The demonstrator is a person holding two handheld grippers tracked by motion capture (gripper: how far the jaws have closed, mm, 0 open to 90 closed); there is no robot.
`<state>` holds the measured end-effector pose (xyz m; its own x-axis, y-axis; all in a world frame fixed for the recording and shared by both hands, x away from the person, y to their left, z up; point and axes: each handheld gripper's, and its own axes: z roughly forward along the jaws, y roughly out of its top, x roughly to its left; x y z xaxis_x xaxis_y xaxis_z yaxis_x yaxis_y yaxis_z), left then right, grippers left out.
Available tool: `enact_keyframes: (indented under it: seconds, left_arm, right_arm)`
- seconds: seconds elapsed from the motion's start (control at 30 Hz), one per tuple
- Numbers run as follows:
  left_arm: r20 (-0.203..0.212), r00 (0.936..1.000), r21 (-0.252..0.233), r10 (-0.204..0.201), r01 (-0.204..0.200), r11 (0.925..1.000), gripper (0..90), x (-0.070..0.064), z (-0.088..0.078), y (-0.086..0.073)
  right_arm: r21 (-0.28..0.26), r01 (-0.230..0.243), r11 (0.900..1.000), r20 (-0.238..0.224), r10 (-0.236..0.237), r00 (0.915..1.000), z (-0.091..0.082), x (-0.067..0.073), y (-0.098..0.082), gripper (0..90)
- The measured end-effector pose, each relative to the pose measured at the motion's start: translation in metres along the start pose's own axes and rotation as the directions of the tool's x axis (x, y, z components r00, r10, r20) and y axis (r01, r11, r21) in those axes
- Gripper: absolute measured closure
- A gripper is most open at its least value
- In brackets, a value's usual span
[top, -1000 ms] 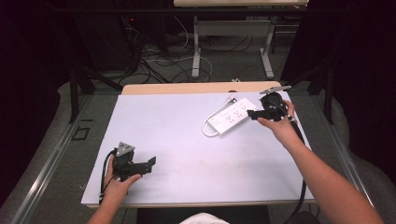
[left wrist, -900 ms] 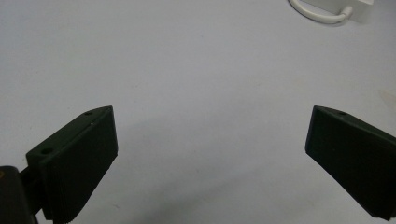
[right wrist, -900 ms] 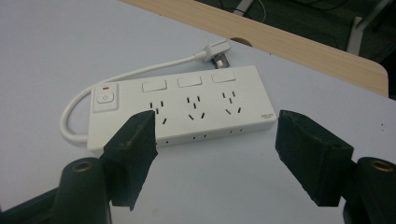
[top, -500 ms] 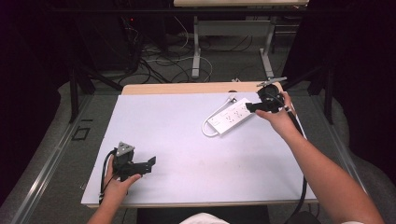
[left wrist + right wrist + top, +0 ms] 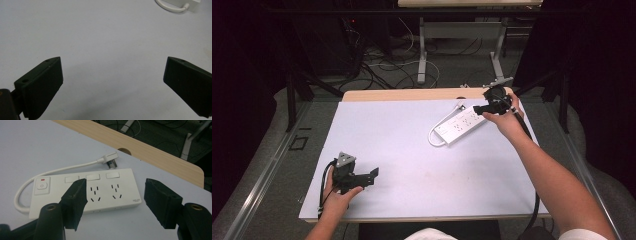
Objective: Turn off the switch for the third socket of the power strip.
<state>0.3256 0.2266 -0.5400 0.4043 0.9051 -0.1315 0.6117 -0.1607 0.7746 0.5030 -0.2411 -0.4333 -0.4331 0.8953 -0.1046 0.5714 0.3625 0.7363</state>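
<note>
The white power strip (image 5: 462, 123) is lying flat on the far right part of the counter (image 5: 412, 150), which is covered by a pale sheet. Its white cable (image 5: 22, 187) is looping round the switch end and running along the far side to the plug (image 5: 110, 160), which is resting on the sheet just beside the strip's far edge, near the counter's wooden rim.

The right gripper (image 5: 492, 105) is hovering at the strip's end opposite the switch, held in the person's right hand (image 5: 507, 122). Its fingers (image 5: 75, 200) are standing moderately apart and have just been closing slightly; in the right gripper view they are framing the socket end of the strip without pressing on it.

The left gripper (image 5: 354, 175) is sitting low over the near left part of the counter, well apart from the strip. Its fingers (image 5: 42, 82) are standing wide, with bare sheet between them.
</note>
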Motion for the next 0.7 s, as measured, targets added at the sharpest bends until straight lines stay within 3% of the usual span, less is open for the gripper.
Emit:
enact_keyframes:
  seconds: [0.5,0.7]
  left_arm:
    - [-0.004,1.0,-0.009,-0.008,0.008,0.9999,2.7,0.0,0.001,0.0]
    - [-0.005,0.9999,-0.009,-0.009,0.009,0.9999,2.8,0.0,0.001,0.0]
  right_arm:
    - [-0.004,-0.036,0.999,0.018,0.036,0.9992,0.021,-0.005,0.002,34.3]
    - [-0.011,-0.026,1.0,0.032,0.027,0.9991,0.029,-0.006,0.002,34.2]
